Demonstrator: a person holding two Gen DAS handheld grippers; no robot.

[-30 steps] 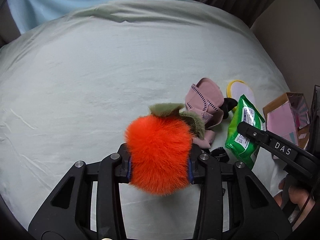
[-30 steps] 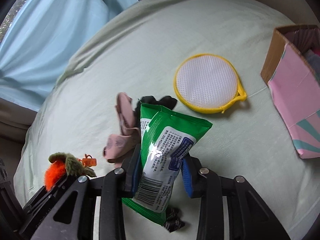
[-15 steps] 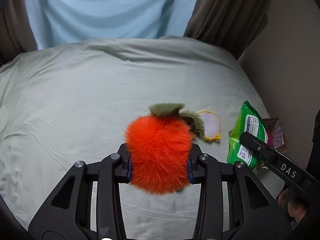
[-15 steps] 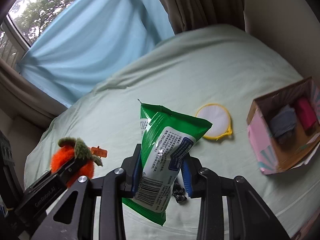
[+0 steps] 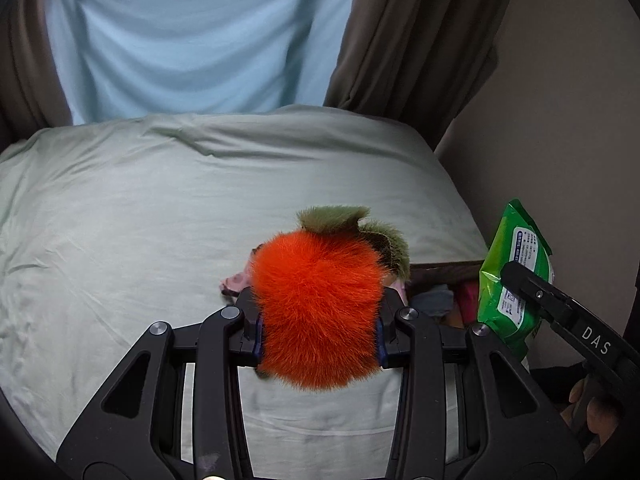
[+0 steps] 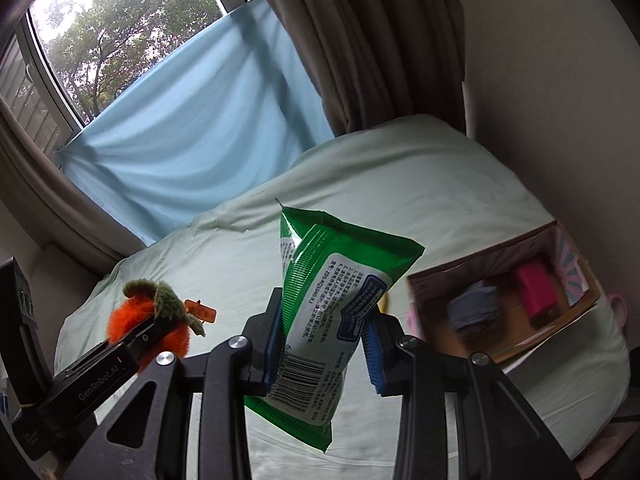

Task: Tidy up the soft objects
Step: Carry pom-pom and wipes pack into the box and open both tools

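My left gripper (image 5: 319, 322) is shut on a fluffy orange plush fruit (image 5: 318, 308) with green leaves, held above the pale green bed (image 5: 140, 220). It also shows in the right wrist view (image 6: 150, 326), at lower left. My right gripper (image 6: 322, 350) is shut on a green wipes packet (image 6: 328, 312), held above the bed; the packet also shows at the right of the left wrist view (image 5: 514, 276). An open cardboard box (image 6: 504, 308) with grey and pink soft items inside stands at the bed's right edge, just right of the packet.
A pink sock (image 5: 236, 280) lies on the bed behind the plush. Brown curtains (image 6: 360, 40), a blue sheet (image 5: 180, 36) over the window and a beige wall (image 5: 560, 120) bound the bed.
Both grippers have risen and tilted up with their loads. The bed looks farther off, the window and curtains fill more of the view, and the box is nearer my right gripper.
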